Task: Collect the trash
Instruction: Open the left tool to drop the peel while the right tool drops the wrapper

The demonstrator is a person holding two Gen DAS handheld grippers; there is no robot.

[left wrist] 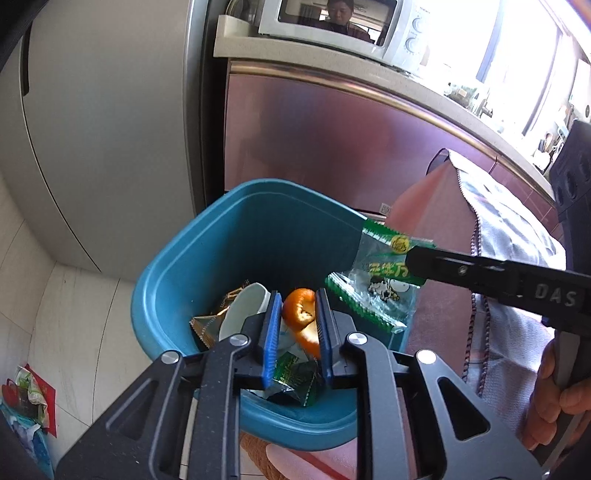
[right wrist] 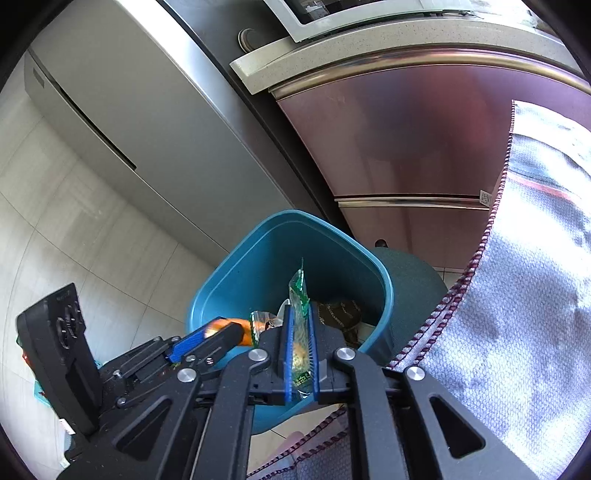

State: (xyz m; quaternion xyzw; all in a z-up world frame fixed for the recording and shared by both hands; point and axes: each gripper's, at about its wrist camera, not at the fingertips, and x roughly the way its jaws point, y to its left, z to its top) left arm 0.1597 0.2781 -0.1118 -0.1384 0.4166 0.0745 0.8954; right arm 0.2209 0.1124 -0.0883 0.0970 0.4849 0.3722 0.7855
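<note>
Orange peel [left wrist: 301, 317] in left gripper [left wrist: 295, 325], wrapper [right wrist: 298, 332] in right gripper [right wrist: 298, 350]

This is a home kitchen. A white microwave [left wrist: 343, 29] sits on a speckled stone countertop [left wrist: 369, 70] at twelve o'clock, with glossy reddish cabinet fronts [left wrist: 314, 136] beneath it and a tall grey refrigerator [left wrist: 103, 140] at ten o'clock. Pale floor tiles [right wrist: 74, 236] run underfoot, a blue waste bin [left wrist: 207, 258] stands in front of the cabinets, and a sunlit window [left wrist: 517, 40] glows at two o'clock.
</note>
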